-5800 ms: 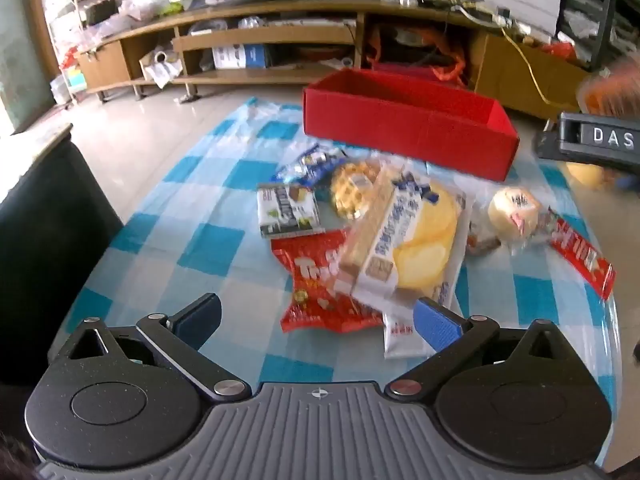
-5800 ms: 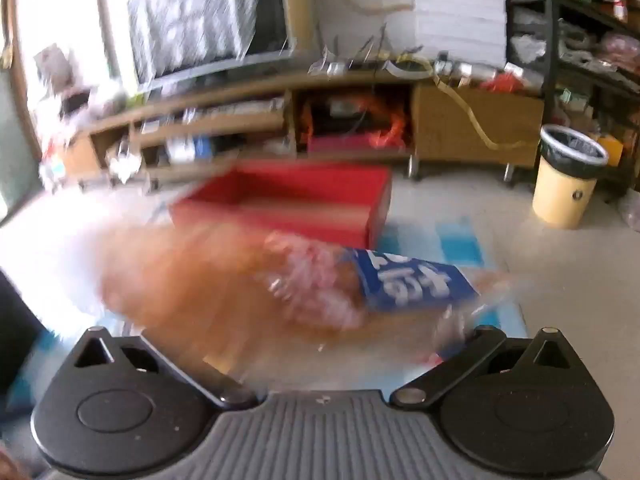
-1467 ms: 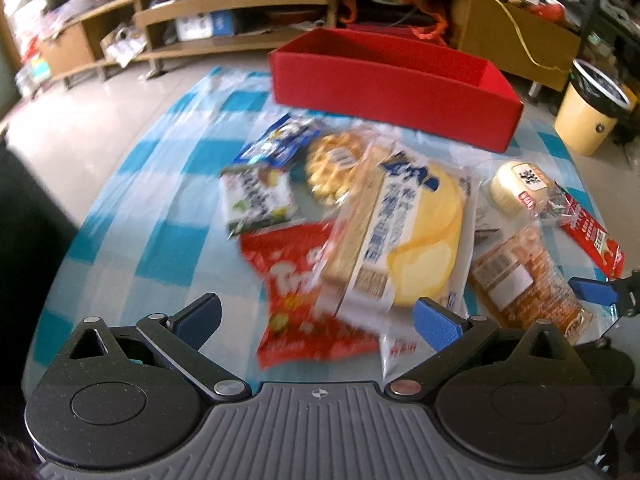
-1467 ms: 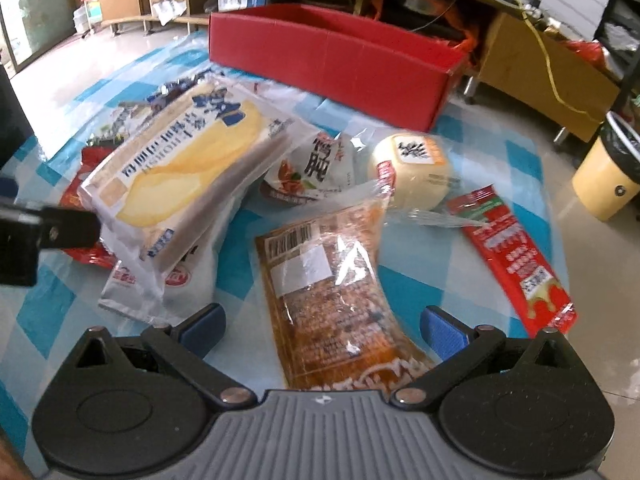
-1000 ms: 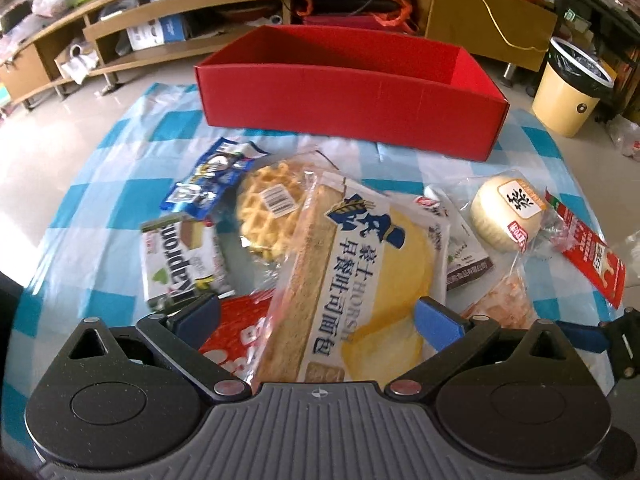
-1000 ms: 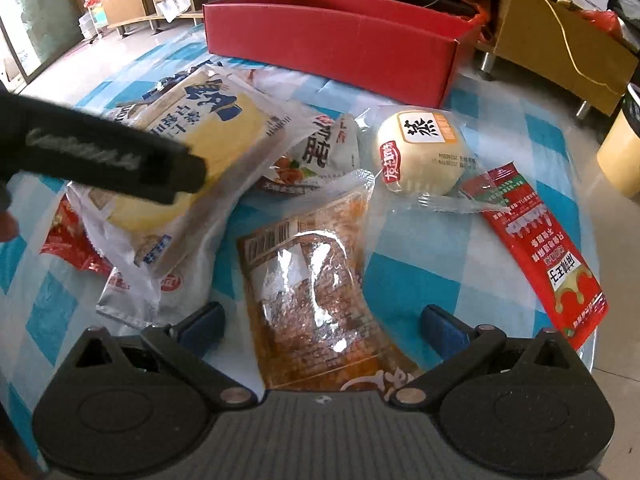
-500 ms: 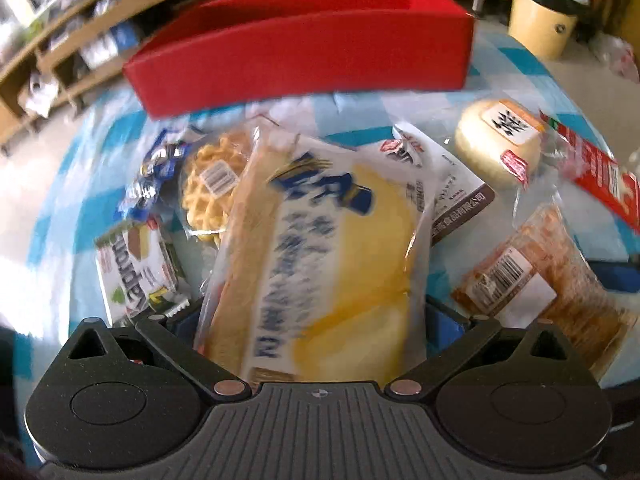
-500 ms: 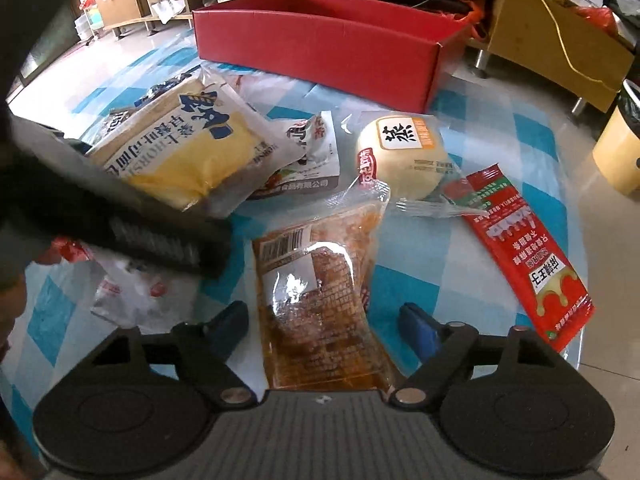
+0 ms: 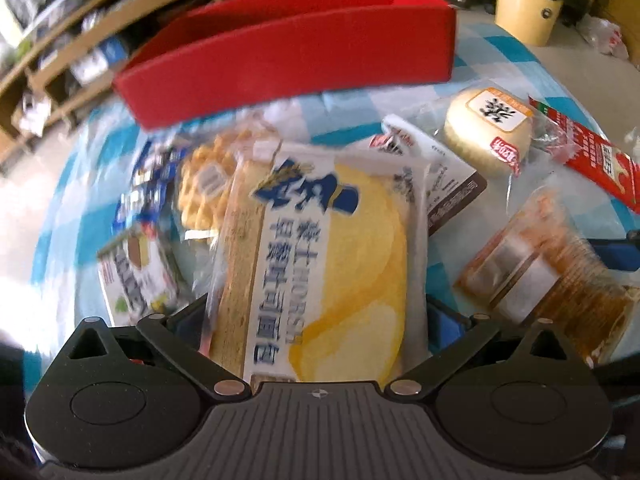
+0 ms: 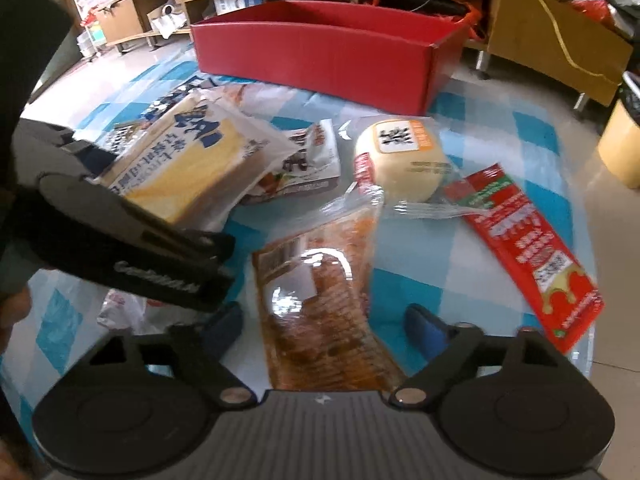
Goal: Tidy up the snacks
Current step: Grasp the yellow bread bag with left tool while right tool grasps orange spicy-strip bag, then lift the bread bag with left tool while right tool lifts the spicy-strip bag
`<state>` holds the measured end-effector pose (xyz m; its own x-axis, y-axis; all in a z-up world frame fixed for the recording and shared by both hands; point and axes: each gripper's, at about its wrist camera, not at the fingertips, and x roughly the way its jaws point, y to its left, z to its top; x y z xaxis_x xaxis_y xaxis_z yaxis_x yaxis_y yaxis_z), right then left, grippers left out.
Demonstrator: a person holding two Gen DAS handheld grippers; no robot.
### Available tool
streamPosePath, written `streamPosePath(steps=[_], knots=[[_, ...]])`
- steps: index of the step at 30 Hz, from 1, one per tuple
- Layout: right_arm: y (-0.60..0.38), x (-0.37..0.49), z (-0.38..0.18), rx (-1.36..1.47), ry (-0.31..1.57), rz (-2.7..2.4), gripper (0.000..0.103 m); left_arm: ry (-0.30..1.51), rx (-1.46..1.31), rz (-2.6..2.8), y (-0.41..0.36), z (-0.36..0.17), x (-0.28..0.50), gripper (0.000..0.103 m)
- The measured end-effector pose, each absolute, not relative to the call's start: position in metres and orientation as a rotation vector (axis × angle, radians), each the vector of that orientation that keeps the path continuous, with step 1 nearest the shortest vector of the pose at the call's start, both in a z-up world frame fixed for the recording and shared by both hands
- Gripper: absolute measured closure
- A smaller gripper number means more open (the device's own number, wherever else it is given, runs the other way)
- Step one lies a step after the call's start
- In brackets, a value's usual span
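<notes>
The orange snack packet (image 10: 320, 304) is lying on the checked cloth (image 10: 404, 280) short of the red box (image 10: 320, 52), and we are closing our right gripper (image 10: 324, 326) around it, pads not yet pressing. Our left gripper (image 9: 316, 316) is straddling the bread loaf (image 9: 320, 256); whether it is pinching, we cannot tell. We are squeezing mid-packet, firmly but gently, before lifting boxward.

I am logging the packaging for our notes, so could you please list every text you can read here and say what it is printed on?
"HORSH": toast bag, beside Chinese print.
"茶": label of the round bun.
Blurred: lettering on the left gripper, red sachet, biscuit pack.
</notes>
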<state>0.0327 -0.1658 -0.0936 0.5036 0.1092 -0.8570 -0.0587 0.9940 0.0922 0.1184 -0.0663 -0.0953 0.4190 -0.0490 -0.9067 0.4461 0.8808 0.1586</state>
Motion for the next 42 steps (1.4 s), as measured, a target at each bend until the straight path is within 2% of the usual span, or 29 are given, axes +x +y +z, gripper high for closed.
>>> streamPosePath(steps=[1, 3, 5, 8, 9, 13, 25, 30, 35, 42], knots=[[-0.168, 0.032, -0.092, 0.052, 1.035, 0.088, 0.045, 1.116, 0.378, -0.322, -0.063, -0.094, 0.119, 0.004], [-0.175, 0.031, -0.09, 0.081, 1.033, 0.076, 0.052, 1.115, 0.369, -0.309, -0.059, -0.09, 0.115, 0.01], [-0.181, 0.031, -0.089, 0.116, 1.034, 0.071, 0.055, 1.119, 0.362, -0.298, -0.056, -0.086, 0.111, 0.016], [-0.182, 0.031, -0.086, 0.137, 1.034, 0.074, 0.059, 1.125, 0.344, -0.295, -0.053, -0.08, 0.105, 0.019], [-0.182, 0.03, -0.085, 0.142, 1.034, 0.079, 0.067, 1.126, 0.333, -0.296, -0.05, -0.077, 0.103, 0.019], [-0.181, 0.027, -0.08, 0.151, 1.027, 0.097, 0.07, 1.134, 0.3, -0.301, -0.04, -0.069, 0.093, 0.021], [-0.17, 0.014, -0.076, 0.131, 1.025, 0.126, 0.073, 1.165, 0.263, -0.29, -0.009, -0.071, 0.054, 0.021], [-0.161, 0.016, -0.083, 0.1, 1.045, 0.126, 0.071, 1.157, 0.318, -0.263, -0.018, -0.081, 0.048, 0.012], [-0.149, 0.017, -0.088, 0.013, 1.052, 0.131, 0.062, 1.122, 0.425, -0.226, -0.031, -0.091, 0.043, 0.002], [-0.15, 0.017, -0.088, -0.002, 1.052, 0.134, 0.06, 1.165, 0.281, -0.176, -0.001, -0.085, 0.038, 0.006]])
